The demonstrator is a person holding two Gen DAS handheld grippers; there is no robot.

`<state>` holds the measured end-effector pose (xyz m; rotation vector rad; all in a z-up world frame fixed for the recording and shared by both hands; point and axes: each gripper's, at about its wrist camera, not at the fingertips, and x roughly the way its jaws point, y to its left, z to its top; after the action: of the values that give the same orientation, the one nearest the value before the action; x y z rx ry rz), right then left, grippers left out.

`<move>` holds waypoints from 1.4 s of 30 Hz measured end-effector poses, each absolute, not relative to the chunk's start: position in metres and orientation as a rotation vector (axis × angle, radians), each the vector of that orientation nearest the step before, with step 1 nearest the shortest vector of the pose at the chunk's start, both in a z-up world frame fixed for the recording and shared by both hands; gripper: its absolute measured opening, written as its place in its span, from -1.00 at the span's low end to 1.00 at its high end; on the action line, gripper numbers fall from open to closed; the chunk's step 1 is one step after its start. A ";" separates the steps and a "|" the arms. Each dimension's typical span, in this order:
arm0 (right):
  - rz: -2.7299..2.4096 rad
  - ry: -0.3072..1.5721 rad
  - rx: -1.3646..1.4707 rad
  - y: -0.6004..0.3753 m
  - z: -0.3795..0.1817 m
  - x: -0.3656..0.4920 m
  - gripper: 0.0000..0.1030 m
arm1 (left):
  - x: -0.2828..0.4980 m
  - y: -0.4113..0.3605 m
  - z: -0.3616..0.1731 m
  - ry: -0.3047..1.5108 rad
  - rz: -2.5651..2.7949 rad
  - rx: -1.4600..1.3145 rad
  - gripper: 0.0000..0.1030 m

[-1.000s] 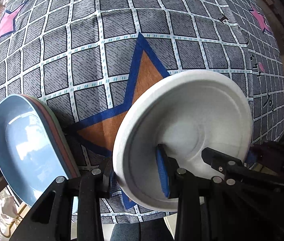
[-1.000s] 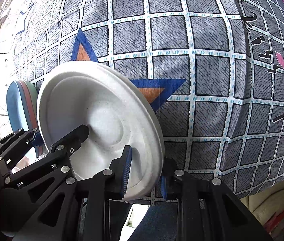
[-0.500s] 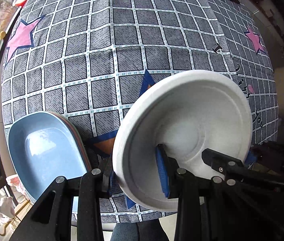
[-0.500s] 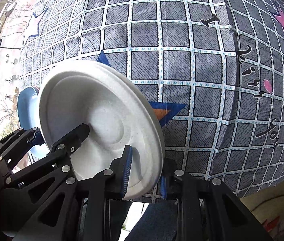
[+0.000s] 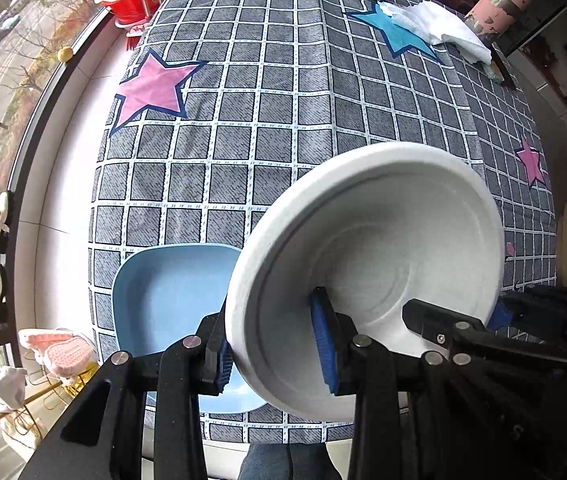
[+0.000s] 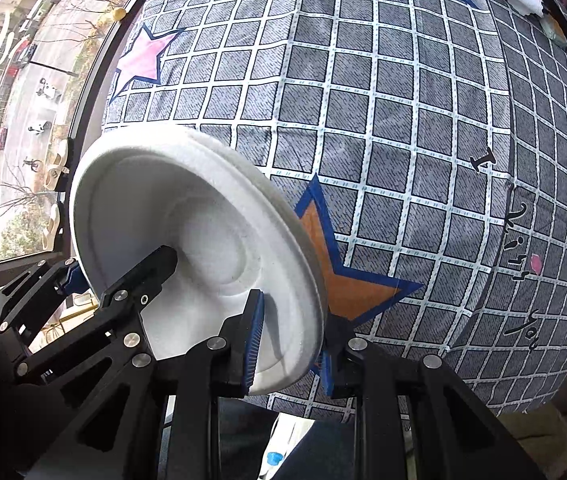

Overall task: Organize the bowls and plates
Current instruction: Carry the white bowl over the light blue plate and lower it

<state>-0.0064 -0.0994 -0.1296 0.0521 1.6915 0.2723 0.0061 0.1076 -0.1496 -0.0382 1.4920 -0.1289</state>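
Left wrist view: the white plate (image 5: 367, 272) stands tilted above the checked tablecloth (image 5: 267, 120), its rim pinched on 2 sides by the left gripper (image 5: 275, 354) and the right gripper (image 6: 289, 346). A blue plate (image 5: 167, 296) lies flat on the tablecloth, beside and below the white plate.

The white foam plate (image 5: 367, 264) is round, with a raised rim and recessed centre; it hangs tilted above the cloth. The light blue squarish plate (image 5: 163, 292) lies flat beneath its left edge.
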 end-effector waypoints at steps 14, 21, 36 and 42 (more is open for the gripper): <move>0.457 1.708 -0.086 0.006 -0.138 -0.044 -0.48 | -0.023 0.190 -0.159 1.519 0.077 -0.170 -0.29; 0.471 1.738 -0.108 0.029 -0.169 -0.051 -0.48 | -0.030 0.200 -0.171 1.544 0.097 -0.194 -0.28; 0.441 1.755 -0.143 0.061 -0.216 -0.045 -0.48 | -0.034 0.213 -0.210 1.594 0.073 -0.267 -0.21; 0.439 1.698 -0.195 0.063 -0.201 -0.042 -0.42 | -0.036 0.219 -0.200 1.544 0.148 -0.165 0.46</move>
<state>-0.0420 0.0625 -0.2015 -0.1945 1.6978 0.4388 -0.0361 0.2190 -0.2004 -0.1655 1.5444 0.1479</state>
